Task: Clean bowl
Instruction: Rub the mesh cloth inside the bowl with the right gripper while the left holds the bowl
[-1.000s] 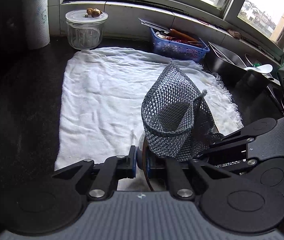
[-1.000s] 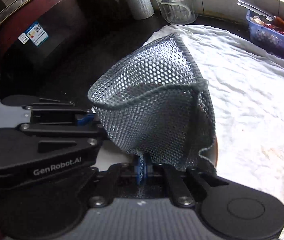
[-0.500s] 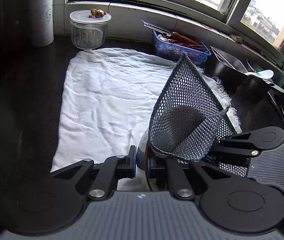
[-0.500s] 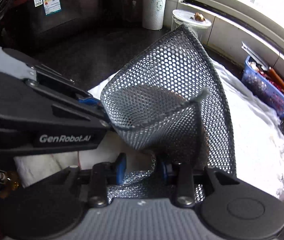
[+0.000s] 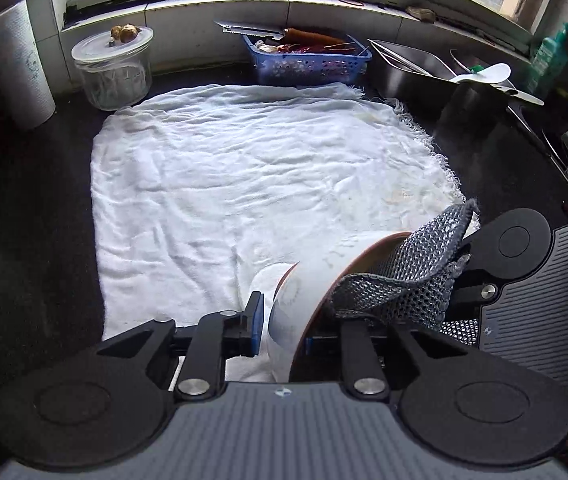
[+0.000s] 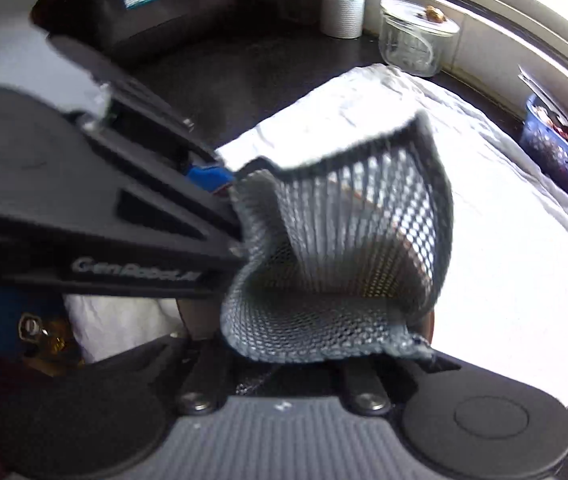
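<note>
The bowl (image 5: 304,300), white outside with a brown rim, is tilted on its side just above the near edge of the white cloth (image 5: 243,168), its wall clamped between the fingers of the left gripper (image 5: 281,330); a grey mesh scourer (image 5: 404,276) lies pressed against its rim and into its mouth; the right gripper (image 6: 284,376) is closed on the scourer's lower edge, and the mesh bulges up in front of its camera, hiding most of the bowl's inside there. Judged from this, the scrubbing is under way, neither plainly starting nor ending; whether the inside is clean I cannot tell, since the mesh covers it; no water or suds show. Beyond, a glass jar (image 5: 113,68), a paper roll (image 5: 15,64) and a blue basket (image 5: 308,60) stand along the sill.
</note>
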Tool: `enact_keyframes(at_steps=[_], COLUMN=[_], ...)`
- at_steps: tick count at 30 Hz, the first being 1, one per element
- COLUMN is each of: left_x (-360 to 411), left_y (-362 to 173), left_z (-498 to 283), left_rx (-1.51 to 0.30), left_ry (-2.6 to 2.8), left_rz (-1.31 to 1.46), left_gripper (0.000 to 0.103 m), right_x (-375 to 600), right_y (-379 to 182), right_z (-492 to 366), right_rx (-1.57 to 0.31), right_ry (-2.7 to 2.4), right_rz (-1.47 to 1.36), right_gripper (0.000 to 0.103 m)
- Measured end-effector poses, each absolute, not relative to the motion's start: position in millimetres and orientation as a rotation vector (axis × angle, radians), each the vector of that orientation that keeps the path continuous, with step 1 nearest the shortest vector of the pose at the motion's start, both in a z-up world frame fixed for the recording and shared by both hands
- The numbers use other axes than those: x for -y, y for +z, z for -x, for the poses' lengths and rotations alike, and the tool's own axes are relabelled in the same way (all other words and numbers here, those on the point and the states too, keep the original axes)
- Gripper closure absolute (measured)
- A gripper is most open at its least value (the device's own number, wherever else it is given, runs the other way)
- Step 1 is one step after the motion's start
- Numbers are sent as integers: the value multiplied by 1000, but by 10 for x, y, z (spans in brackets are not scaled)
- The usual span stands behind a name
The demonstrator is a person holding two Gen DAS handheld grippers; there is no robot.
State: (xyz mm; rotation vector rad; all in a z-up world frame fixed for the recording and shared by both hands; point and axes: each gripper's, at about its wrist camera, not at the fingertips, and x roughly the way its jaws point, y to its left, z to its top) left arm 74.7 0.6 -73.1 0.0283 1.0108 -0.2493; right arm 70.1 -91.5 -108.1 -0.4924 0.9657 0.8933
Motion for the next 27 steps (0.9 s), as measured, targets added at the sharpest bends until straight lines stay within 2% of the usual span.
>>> enact_keyframes(at_steps=[6,14,18,21,27], left_x=[-210,-479,-419,-150,-158], left_y=[-833,-979,-926,-778,-746], left_z=[-659,-592,-626,-612,-649], left_rx=[-1043,-1097,-1107,-1040,-1000], left_ry=[-139,-20,-69,-133,-181], left_rz=[201,469,353,69,49], left_gripper=[91,91,91,90,91], right_x=[960,1078,906,917,990], right_y=[-1072,-1128,-1129,-1121,-1055], right_z=[-719,-927,-857,-823,-806], right_rx=[-967,-1085,-1061,-1048,-975], right_ry=[875,832,877,863,799], right_rz=[478,108,173,206,297], right_gripper=[96,96,97,98,99])
